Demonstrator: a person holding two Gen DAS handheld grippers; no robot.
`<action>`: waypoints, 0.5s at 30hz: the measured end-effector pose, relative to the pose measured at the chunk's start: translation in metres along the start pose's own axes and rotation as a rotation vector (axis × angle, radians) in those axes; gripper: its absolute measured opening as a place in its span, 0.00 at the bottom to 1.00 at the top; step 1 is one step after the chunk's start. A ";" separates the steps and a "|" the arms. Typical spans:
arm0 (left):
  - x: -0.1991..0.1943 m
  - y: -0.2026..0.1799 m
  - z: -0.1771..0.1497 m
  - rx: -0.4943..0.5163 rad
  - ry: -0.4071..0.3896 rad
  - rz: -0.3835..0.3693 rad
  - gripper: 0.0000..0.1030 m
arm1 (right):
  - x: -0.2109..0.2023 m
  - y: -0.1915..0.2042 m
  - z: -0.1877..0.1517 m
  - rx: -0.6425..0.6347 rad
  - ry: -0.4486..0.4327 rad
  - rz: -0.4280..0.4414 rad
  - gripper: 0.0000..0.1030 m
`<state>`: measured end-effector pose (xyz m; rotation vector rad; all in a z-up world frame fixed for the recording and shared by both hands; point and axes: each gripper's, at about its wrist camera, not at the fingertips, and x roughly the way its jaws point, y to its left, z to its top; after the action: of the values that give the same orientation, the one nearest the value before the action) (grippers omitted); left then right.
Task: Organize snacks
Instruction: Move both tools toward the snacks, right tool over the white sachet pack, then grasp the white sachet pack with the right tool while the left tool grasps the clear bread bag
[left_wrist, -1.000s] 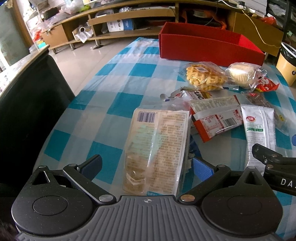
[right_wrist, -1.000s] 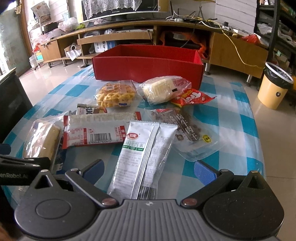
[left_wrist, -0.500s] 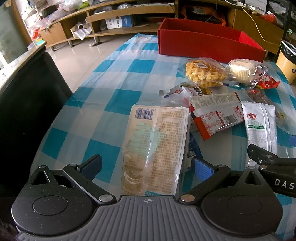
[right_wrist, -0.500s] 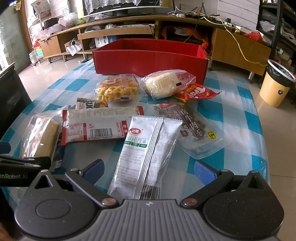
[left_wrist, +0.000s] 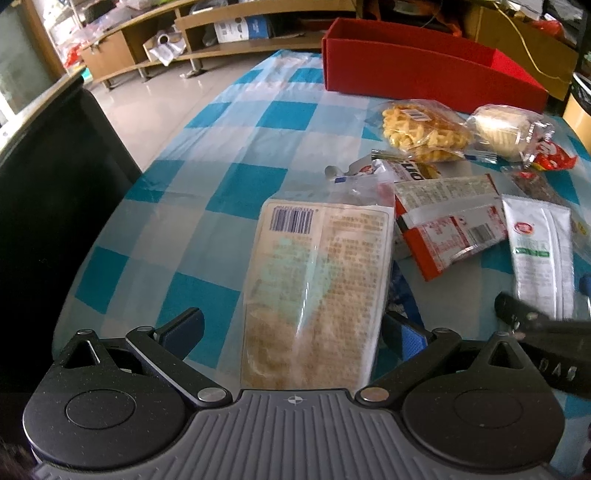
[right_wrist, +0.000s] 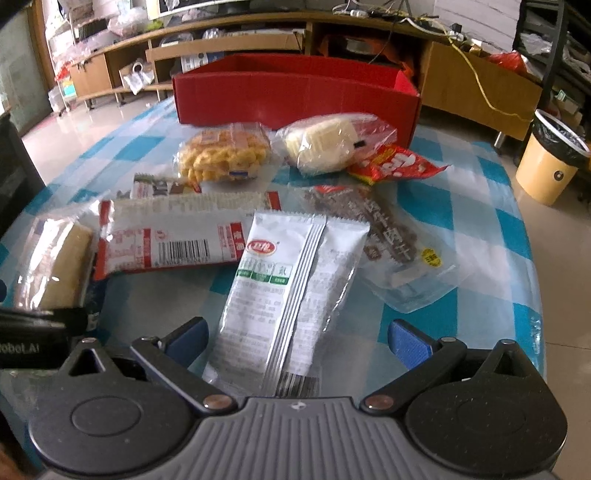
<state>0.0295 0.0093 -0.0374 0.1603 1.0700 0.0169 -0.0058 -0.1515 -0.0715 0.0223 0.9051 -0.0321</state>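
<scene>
— What do you have under your left gripper (left_wrist: 291, 328)?

— A clear packet of biscuits (left_wrist: 317, 284), barcode end away from me, lying flat on the blue-and-white checked tablecloth (left_wrist: 236, 147). My jaws stand wide apart, one blue finger on each side of its near end. I grip nothing; the right finger looks close to the packet's edge, but I cannot tell whether it touches.

— And your right gripper (right_wrist: 297, 338)?

— Spread just as wide and empty. A white packet with green print (right_wrist: 291, 291) lies lengthwise between the fingers, its barcode end nearest me.

— Where are the other snacks?

— Beyond the white packet, from the right camera: a red-and-white wrapper (right_wrist: 173, 236) lying crosswise to the left, partly under the white packet's corner. A clear pouch of dark dried meat (right_wrist: 388, 236) sits to the right. Farther back are a bag of yellow waffle snacks (right_wrist: 221, 155), a bag with a pale cake (right_wrist: 325, 144) and a small red packet (right_wrist: 395, 164) just beside it.

— And the box?

— The red box (right_wrist: 295, 96) stands at the far edge of the table, behind all the snacks, its open top facing up. I cannot see its floor. A yellow bin (right_wrist: 546, 158) stands on the floor off to the right.
</scene>
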 end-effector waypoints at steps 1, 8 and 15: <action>0.002 0.000 0.002 -0.002 0.002 -0.001 1.00 | 0.003 0.001 0.000 0.001 0.009 0.002 1.00; 0.008 0.006 0.007 -0.038 0.020 -0.033 1.00 | 0.007 0.002 0.002 0.026 0.002 0.010 1.00; 0.016 0.021 0.008 -0.114 0.070 -0.100 1.00 | 0.008 -0.001 0.007 -0.002 0.038 0.033 1.00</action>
<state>0.0454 0.0307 -0.0452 0.0030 1.1429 -0.0066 0.0049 -0.1528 -0.0737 0.0357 0.9424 0.0004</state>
